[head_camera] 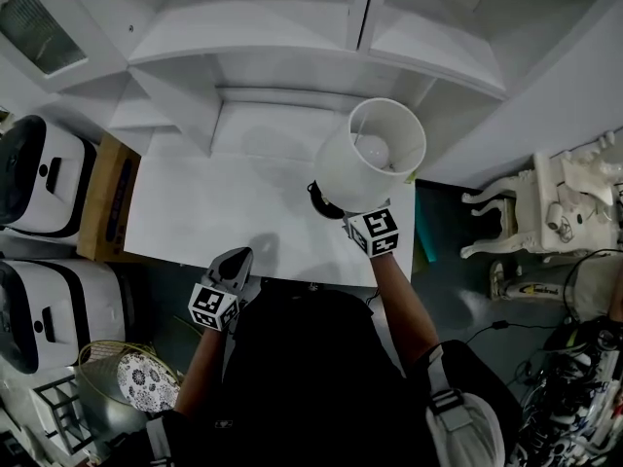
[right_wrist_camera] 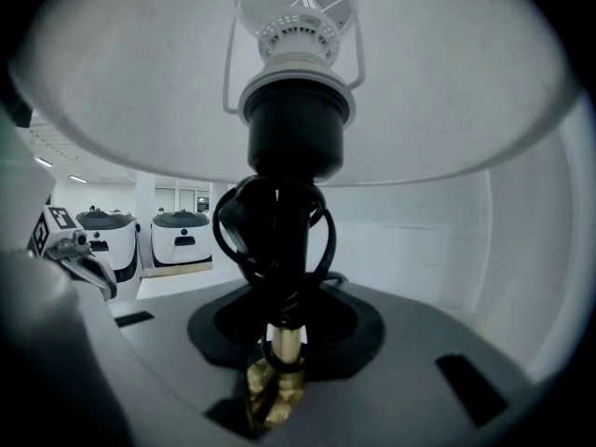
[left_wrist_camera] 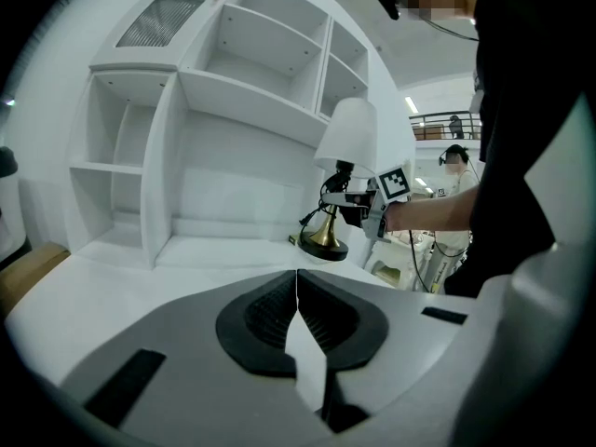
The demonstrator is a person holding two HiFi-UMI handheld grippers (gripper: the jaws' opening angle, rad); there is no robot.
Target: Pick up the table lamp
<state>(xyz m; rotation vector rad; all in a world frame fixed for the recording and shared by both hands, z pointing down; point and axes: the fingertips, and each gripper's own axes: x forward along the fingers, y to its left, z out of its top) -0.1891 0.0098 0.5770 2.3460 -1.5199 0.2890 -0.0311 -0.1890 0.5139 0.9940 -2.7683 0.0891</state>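
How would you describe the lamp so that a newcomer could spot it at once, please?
Start at the white desk with its shelf unit; the lamp is at the desk's right end. It alone has a white drum shade, a brass base and a black cord coiled round its stem, with the right gripper shut on that stem.

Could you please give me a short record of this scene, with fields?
setting: white desk with shelves behind
lamp: white shade, brass base, black cord wound round the stem
right gripper: shut on the stem
left gripper: shut, empty, at the desk's front edge
base on or off the desk: cannot tell
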